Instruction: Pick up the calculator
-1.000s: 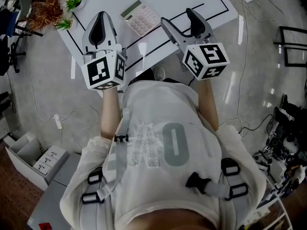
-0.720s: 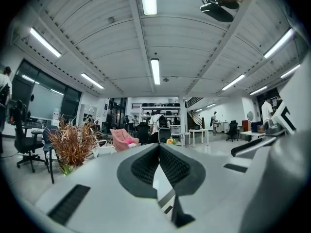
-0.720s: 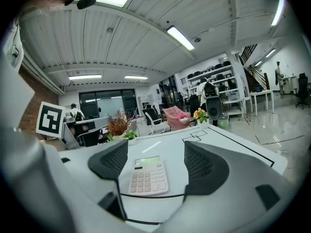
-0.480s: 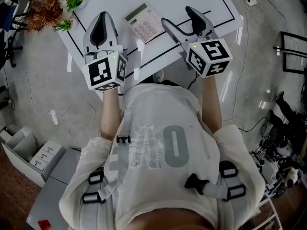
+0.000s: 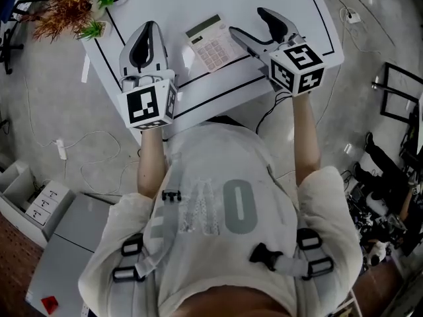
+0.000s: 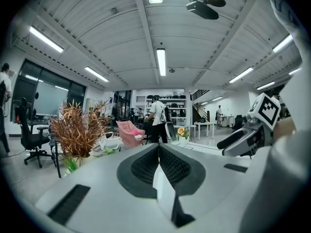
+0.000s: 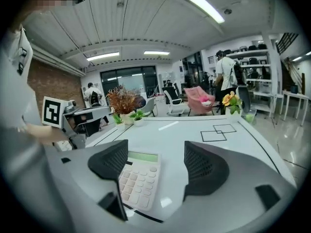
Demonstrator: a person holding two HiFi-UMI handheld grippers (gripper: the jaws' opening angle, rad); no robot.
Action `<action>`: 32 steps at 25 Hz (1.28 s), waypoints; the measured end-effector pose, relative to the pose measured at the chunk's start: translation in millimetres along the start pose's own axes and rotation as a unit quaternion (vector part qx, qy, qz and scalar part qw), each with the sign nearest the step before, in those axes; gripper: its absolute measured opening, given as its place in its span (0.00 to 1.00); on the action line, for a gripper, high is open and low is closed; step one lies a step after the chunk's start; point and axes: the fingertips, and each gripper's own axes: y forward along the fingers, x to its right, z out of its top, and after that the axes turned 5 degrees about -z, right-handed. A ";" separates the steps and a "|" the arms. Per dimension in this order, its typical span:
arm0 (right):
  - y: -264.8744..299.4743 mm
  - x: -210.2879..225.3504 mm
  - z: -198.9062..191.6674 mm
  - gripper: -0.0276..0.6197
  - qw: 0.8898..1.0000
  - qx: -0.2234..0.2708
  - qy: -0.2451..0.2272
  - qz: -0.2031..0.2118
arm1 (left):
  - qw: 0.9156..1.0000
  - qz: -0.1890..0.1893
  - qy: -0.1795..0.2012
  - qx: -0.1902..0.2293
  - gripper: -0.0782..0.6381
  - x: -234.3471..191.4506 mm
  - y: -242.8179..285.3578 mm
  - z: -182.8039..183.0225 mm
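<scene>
A pale calculator (image 5: 215,43) with a green display lies flat on the white table (image 5: 165,5), between my two grippers. My right gripper (image 5: 251,24) is open, just to the calculator's right. In the right gripper view the calculator (image 7: 138,178) lies beside the left jaw and partly in the gap of the right gripper (image 7: 158,166), with nothing gripped. My left gripper (image 5: 148,30) hovers left of the calculator, clear of it. Its pads meet in the left gripper view, so the left gripper (image 6: 158,152) is shut and empty.
Black lines mark the table (image 7: 218,130). Potted plants (image 5: 69,8) stand at its far left corner, seen as dried plants (image 6: 77,130) in the left gripper view. Cables and a power strip (image 5: 59,149) lie on the floor. People and chairs are far behind.
Both grippers have moved forward over the table. The right gripper's open jaws have come closer to the calculator's right edge. The left gripper stays shut.
</scene>
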 end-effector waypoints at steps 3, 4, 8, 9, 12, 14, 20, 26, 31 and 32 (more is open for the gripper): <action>24.1 -1.8 -12.1 0.59 0.998 -0.043 -0.018 0.037 | 1.000 0.001 -0.008 -0.006 0.14 -11.6 7.3 -12.5; 32.8 -1.4 -16.1 0.59 0.997 -0.057 -0.033 0.041 | 1.000 0.001 -0.011 -0.008 0.14 -15.3 11.0 -15.9; 66.1 -5.2 -32.5 0.59 0.989 -0.111 -0.070 0.075 | 0.999 0.009 -0.023 -0.023 0.14 -27.1 23.1 -32.9; 73.2 -8.2 -36.8 0.59 0.985 -0.125 -0.071 0.091 | 0.999 0.011 -0.030 -0.029 0.14 -29.2 24.7 -38.3; 88.7 -18.5 -48.2 0.59 0.974 -0.166 -0.066 0.142 | 0.998 0.007 -0.051 -0.037 0.14 -32.6 30.1 -49.8; 96.2 -24.5 -52.4 0.59 0.964 -0.189 -0.061 0.175 | 0.998 0.003 -0.056 -0.039 0.14 -34.7 34.4 -54.5; 108.0 -33.4 -62.6 0.53 0.940 -0.237 -0.028 0.244 | 0.996 0.001 -0.070 -0.052 0.14 -41.4 38.8 -66.6; 107.9 -42.2 -78.9 0.51 0.918 -0.276 -0.024 0.285 | 0.996 0.002 -0.076 -0.054 0.14 -45.7 41.1 -69.7; 111.6 -39.0 -78.9 0.46 0.920 -0.279 -0.018 0.274 | 0.996 -0.004 -0.079 -0.050 0.14 -39.4 44.7 -69.8; 111.4 -38.9 -79.7 0.45 0.919 -0.281 -0.018 0.274 | 0.996 -0.007 -0.078 -0.049 0.14 -37.2 45.4 -69.6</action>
